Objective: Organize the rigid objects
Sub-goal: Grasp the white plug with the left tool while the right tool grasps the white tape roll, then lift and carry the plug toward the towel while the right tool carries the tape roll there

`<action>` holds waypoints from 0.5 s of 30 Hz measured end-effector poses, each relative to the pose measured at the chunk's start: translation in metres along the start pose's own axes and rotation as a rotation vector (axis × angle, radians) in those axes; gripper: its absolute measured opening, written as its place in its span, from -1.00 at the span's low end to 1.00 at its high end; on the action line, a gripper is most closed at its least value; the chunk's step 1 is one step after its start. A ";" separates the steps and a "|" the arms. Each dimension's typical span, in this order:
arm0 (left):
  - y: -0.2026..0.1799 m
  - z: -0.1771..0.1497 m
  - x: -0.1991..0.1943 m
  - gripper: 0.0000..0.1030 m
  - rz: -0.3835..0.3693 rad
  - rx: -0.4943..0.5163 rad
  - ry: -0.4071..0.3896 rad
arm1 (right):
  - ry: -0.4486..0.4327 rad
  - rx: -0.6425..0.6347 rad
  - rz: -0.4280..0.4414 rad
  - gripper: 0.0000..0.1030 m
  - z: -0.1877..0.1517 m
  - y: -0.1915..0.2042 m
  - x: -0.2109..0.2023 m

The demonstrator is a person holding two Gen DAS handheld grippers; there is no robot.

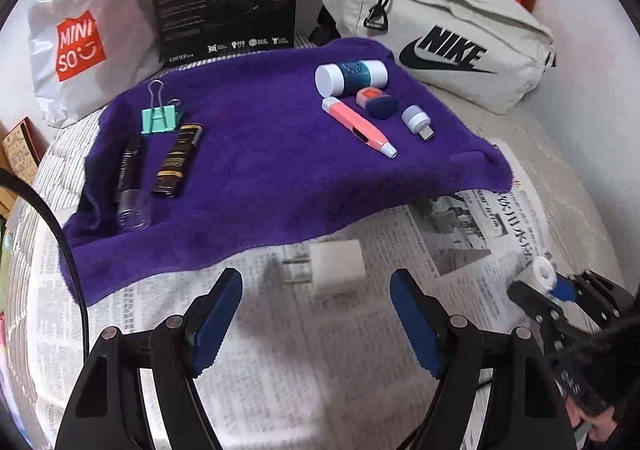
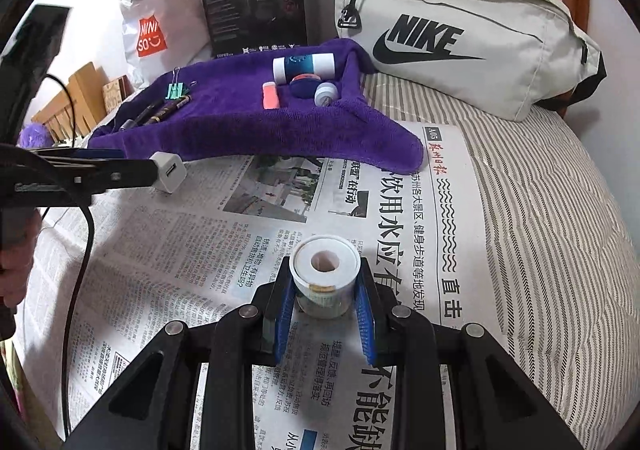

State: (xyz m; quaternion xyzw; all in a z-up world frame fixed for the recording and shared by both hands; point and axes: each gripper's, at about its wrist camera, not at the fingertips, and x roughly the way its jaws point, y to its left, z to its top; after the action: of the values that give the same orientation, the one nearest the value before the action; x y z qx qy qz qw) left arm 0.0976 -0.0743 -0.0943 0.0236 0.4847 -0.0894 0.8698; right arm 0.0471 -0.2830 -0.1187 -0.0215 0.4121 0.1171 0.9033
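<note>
On the newspaper (image 1: 280, 330), the charger (image 1: 338, 266) lies dead ahead between your spread left gripper (image 1: 316, 314), prongs pointing left, while your right gripper (image 2: 324, 314) is clamped on the roll (image 2: 325, 264).

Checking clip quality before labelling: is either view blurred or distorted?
Left wrist view: the white charger and nearby newspaper are smeared by motion blur, while the towel stays sharp. Right wrist view: crisp throughout, with readable newsprint. Both show fisheye bending and dark corners.

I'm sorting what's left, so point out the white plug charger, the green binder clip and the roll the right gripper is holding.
white plug charger (image 1: 338, 264): left wrist view, top face.
green binder clip (image 1: 159, 120): left wrist view, clip body.
white roll (image 2: 325, 264): right wrist view, flat end face.
</note>
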 end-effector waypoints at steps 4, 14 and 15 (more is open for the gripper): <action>-0.005 -0.001 0.017 0.46 0.046 0.004 0.014 | 0.001 0.000 0.001 -0.45 0.000 0.000 0.000; -0.001 -0.011 0.013 -0.19 0.024 0.073 -0.004 | 0.004 -0.008 -0.007 -0.44 0.000 0.001 0.002; 0.001 -0.013 0.010 -0.19 0.023 0.077 -0.007 | 0.004 -0.008 -0.007 -0.44 0.000 0.001 0.001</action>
State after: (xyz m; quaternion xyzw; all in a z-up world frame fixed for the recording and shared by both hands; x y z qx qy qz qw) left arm 0.0922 -0.0733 -0.1101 0.0622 0.4777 -0.0979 0.8708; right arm 0.0477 -0.2815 -0.1197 -0.0267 0.4134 0.1153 0.9028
